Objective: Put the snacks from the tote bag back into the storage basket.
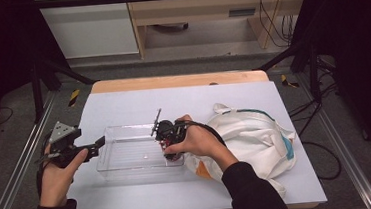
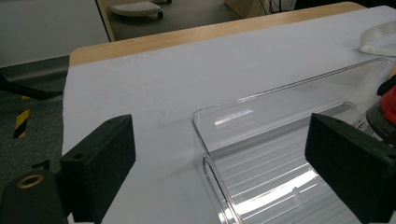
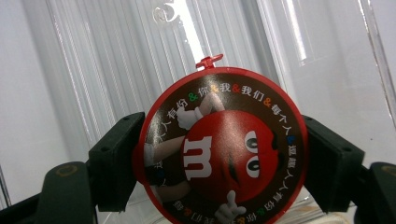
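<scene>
Right tool [image 3: 219, 154] clamps candy tub [image 3: 219, 149] (over tray [image 3: 93, 70]).

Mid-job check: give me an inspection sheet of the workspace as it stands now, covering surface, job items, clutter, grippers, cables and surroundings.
Surface: table under a pale sheet, wooden edge at the far side.
Job's things: clear plastic tray at centre; round red candy container held over the tray's right end.
Clutter: white cloth bag with teal trim, right of the tray.
Grippers: right gripper shut on the candy container, fingers on its sides; left gripper open, level, at the tray's left end, touching nothing.
Cables: black cable trails from the right gripper; more on the floor at right.
Surroundings: dark frame rails, wooden shelving behind.
</scene>
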`<state>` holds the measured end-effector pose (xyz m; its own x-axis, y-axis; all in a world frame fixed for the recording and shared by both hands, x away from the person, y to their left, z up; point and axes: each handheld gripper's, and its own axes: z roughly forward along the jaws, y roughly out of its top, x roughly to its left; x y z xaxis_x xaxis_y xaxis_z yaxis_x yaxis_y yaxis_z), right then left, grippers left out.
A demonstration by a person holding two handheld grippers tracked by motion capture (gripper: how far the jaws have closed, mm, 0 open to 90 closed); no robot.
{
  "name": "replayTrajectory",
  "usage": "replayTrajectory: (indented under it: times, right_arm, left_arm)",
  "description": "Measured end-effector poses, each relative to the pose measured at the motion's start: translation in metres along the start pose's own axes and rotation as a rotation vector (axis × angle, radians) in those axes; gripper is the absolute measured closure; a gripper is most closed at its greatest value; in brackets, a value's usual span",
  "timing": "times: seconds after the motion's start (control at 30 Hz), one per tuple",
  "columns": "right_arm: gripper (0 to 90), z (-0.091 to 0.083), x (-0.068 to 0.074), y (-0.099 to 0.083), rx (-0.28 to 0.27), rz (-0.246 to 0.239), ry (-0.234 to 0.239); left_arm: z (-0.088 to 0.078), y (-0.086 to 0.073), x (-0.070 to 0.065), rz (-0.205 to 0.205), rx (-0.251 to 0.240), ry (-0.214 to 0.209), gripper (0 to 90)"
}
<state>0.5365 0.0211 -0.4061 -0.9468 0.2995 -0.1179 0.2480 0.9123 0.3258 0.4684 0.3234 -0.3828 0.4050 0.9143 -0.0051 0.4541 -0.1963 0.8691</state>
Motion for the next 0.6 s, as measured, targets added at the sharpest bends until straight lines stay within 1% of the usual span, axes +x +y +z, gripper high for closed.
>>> replayTrajectory:
  times: [0.27,0.43,0.53,0.6]
  right_arm:
    - [23.2,0.0004,-0.0008,-0.0003,-0.003,0.005,-0.002]
    - [19.3,-0.001,0.0001,-0.0003,-0.011,0.004,0.004]
    - [16.3,-0.0022,0.0007,-0.0001,-0.019,0.02,0.011]
    - [14.7,-0.0035,-0.0003,-0.0007,-0.036,0.003,0.015]
  left_arm:
    - [0.0003,0.0,-0.0004,0.003,0.004,0.0,8.7]
    - [0.0008,-0.0005,0.0,0.002,0.006,0.0,8.7]
    - [0.0011,-0.0009,0.0005,0.001,0.007,0.002,8.7]
    - [0.0008,-0.0009,0.0009,0.001,0.006,0.002,8.7]
